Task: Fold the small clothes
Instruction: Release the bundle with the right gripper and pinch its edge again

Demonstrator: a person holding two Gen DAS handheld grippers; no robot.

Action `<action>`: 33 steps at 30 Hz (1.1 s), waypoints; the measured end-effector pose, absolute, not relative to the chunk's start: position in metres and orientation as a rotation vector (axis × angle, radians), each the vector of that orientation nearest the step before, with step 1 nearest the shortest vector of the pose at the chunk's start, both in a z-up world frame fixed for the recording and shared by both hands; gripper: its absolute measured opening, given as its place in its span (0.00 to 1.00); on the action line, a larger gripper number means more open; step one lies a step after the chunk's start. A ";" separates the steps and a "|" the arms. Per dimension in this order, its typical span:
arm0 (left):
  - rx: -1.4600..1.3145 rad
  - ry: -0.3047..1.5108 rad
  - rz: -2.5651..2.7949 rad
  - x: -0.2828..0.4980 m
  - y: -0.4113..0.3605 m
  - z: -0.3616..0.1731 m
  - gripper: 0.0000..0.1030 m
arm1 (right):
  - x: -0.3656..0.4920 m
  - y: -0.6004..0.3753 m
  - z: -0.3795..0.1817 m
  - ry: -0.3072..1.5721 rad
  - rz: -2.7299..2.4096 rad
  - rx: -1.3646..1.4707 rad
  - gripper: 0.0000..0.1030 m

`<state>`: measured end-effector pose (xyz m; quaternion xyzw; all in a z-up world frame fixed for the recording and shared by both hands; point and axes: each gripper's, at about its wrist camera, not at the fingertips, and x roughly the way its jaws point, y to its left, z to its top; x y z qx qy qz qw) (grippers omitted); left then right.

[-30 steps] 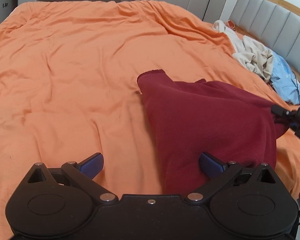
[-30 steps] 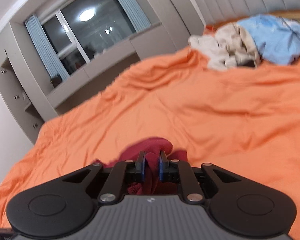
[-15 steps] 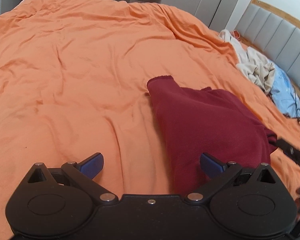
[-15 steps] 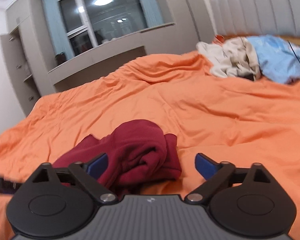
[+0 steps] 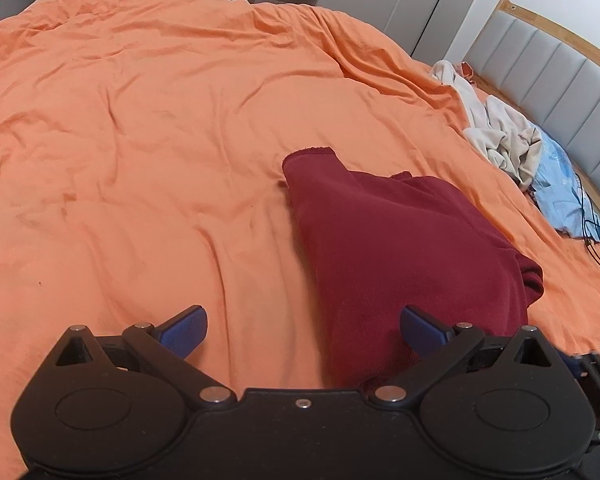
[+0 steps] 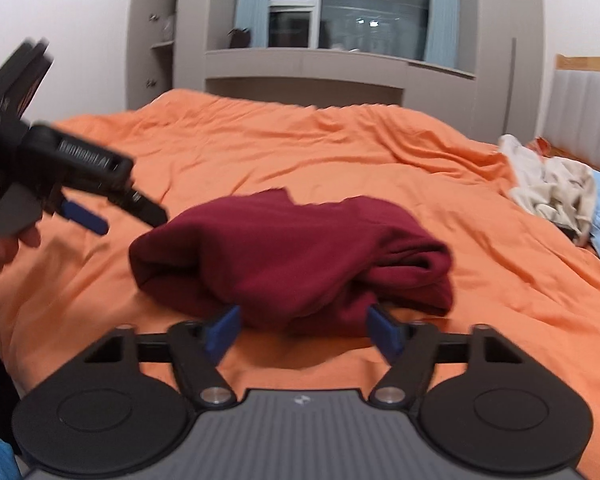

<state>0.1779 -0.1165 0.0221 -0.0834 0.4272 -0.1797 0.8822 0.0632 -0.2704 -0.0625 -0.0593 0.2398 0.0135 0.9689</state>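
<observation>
Maroon garment lies folded on the orange bed, right of centre. Left gripper spread wide, holding nothing, its right finger over the garment's near edge. Right gripper also released, just short of the garment's near fold. Wide bare bedding to the left; clothes pile near the headboard.

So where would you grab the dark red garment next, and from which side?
Probably the cuffed end of the dark red garment, approached from the bed's open left side. That end sticks out flat on the orange duvet as a thin, free edge, while the near right side is a thick rolled bunch. Both the left gripper and right gripper are open.
</observation>
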 end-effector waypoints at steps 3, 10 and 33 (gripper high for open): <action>-0.173 0.884 -0.374 0.176 -0.116 0.024 0.99 | 0.070 -0.260 -0.069 0.494 0.018 -0.156 0.41; -0.161 0.881 -0.382 0.175 -0.118 0.025 0.99 | 0.072 -0.264 -0.060 0.384 -0.031 -0.243 0.10; -0.187 0.876 -0.391 0.182 -0.111 0.018 0.99 | 0.040 -0.324 -0.047 0.391 -0.084 0.000 0.99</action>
